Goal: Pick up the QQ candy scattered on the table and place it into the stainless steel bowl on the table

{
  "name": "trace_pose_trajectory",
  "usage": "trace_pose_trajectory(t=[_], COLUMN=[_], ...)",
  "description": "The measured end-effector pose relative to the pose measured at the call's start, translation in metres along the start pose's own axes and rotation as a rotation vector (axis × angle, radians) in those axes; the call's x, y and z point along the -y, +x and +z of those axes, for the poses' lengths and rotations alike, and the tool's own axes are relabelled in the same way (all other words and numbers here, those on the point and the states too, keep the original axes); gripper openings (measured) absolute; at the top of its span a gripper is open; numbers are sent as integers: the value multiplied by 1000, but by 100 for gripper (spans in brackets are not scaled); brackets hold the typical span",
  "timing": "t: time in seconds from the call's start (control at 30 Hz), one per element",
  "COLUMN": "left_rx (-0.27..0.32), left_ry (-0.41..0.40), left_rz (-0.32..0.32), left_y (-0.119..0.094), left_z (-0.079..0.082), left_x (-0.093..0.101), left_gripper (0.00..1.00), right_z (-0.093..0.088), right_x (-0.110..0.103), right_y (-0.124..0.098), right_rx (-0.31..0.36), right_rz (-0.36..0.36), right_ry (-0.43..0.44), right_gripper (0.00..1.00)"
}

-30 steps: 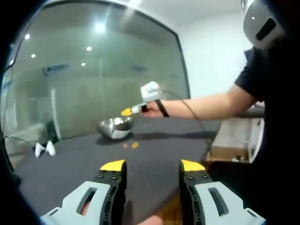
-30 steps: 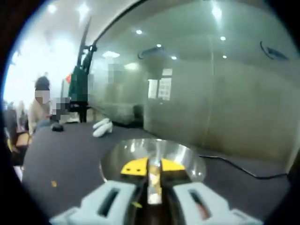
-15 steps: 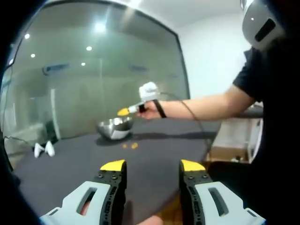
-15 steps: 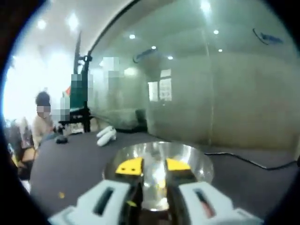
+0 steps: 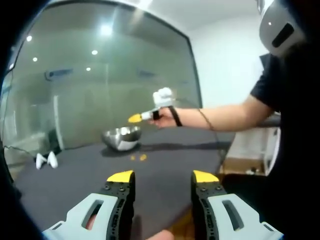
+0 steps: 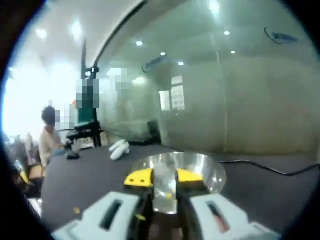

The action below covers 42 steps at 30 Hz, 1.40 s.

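Note:
The stainless steel bowl [image 5: 121, 136] stands on the dark table [image 5: 90, 175], far from my left gripper [image 5: 163, 177]. That gripper is open near the table's front edge with nothing between its jaws. Two small orange QQ candies [image 5: 143, 157] lie on the table just in front of the bowl. A person's outstretched arm holds my right gripper [image 5: 134, 118] a little above the bowl. In the right gripper view, my right gripper [image 6: 164, 177] hovers over the bowl [image 6: 210, 167], open, with nothing seen between its jaws. One more candy [image 6: 76, 211] lies at the lower left.
Two white objects [image 5: 47, 159] lie on the table's far side, near a glass wall [image 5: 100, 75]. A black cable [image 6: 265, 168] runs across the table behind the bowl. A seated person [image 6: 50, 140] is at the far left. The table's edge [image 5: 200, 170] is on the right.
My right gripper's jaws went from nearly shut to open over the bowl, and it drew back and up a little. My left gripper has not moved.

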<state>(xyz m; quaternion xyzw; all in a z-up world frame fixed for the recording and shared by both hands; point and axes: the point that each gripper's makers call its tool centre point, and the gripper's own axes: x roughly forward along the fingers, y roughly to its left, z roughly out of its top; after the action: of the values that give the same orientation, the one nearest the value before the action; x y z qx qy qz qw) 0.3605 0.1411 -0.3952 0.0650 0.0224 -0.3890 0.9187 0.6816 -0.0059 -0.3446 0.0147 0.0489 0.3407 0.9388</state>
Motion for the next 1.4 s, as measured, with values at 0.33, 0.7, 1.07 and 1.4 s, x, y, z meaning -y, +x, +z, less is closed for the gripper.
trace_pose_trajectory(t=[0.33,0.7,1.07,1.4], left_rx=[8,8,6,-4], left_ry=[1,6,10,9], left_rz=[-6,-31,-38,-28], left_y=[3,9,14,11], left_z=[1,1,3,0], left_x=[1,6,8,6], left_gripper=[46,46,46,46], right_z=[-4,-77,-118,-122], right_x=[-27,-46,-52,-49], right_y=[-57,-119,-124,-108], right_rx=[6,-98,-212,-219], right_rz=[35,97,157,194], right_ry=[-58,-99,-180,-135], right_gripper=[17,18,19,19])
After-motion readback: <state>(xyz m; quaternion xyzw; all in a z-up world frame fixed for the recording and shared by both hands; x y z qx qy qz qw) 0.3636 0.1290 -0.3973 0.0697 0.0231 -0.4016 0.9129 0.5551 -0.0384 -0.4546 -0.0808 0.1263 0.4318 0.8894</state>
